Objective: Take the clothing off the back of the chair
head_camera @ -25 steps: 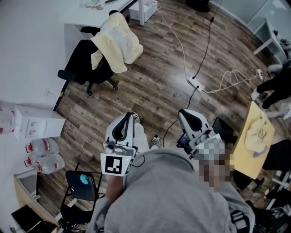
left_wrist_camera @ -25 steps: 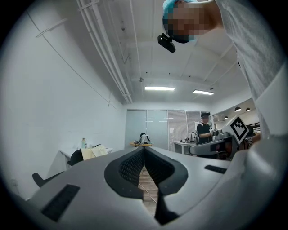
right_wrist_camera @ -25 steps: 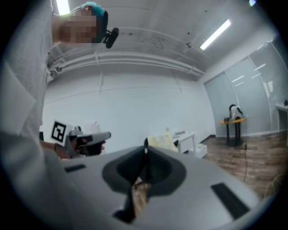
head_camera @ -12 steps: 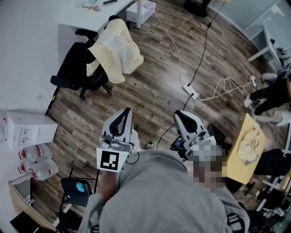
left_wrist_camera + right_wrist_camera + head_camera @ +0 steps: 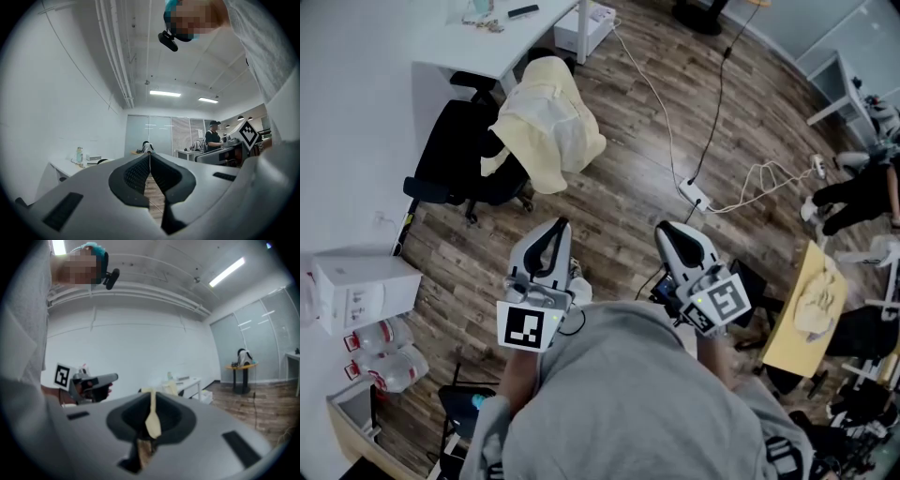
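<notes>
One view alone: whole draped clothing (image 5: 551, 122)

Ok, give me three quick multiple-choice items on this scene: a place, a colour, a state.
1. Where is the clothing? A. on the desk B. over the back of the chair C. on the floor
2. What colour is it? A. pale yellow B. red C. black
3. How are the left gripper and right gripper? A. wide open B. shut, empty C. clamped on clothing
Answers: 1 B, it drapes the chair; 2 A, the fabric is pale yellow; 3 B, both jaw pairs meet, nothing held.
</notes>
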Motion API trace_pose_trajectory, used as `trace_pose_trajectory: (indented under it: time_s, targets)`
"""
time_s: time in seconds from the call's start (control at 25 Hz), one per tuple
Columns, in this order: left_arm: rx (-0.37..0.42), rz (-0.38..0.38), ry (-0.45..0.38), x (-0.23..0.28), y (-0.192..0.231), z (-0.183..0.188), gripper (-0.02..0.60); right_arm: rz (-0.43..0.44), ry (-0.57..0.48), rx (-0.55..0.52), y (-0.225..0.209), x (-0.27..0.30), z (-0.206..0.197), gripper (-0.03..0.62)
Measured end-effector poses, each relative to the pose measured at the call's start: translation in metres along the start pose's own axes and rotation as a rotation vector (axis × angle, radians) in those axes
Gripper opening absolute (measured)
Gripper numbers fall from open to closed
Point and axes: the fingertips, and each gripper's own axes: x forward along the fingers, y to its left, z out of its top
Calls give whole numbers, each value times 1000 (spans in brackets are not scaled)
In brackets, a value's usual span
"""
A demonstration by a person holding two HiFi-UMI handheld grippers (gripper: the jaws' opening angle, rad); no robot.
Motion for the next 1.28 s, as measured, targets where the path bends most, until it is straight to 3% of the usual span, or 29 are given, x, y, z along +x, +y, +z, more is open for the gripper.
trace_pose_trajectory:
  time_s: [0.52, 0.72, 0.92, 1.28]
  targets:
    - [3, 28, -23, 3, 78, 5, 38, 32, 0, -20, 19, 82, 7, 41]
    - [6, 28, 5, 0, 83, -2, 38, 89, 37, -15, 25, 104, 0, 155]
    - [15, 62, 32, -5, 88, -7, 38, 152, 98, -27, 26, 125, -12, 229]
    - [0, 209, 46, 4, 117, -12, 38, 259, 157, -19, 3, 179, -16, 272]
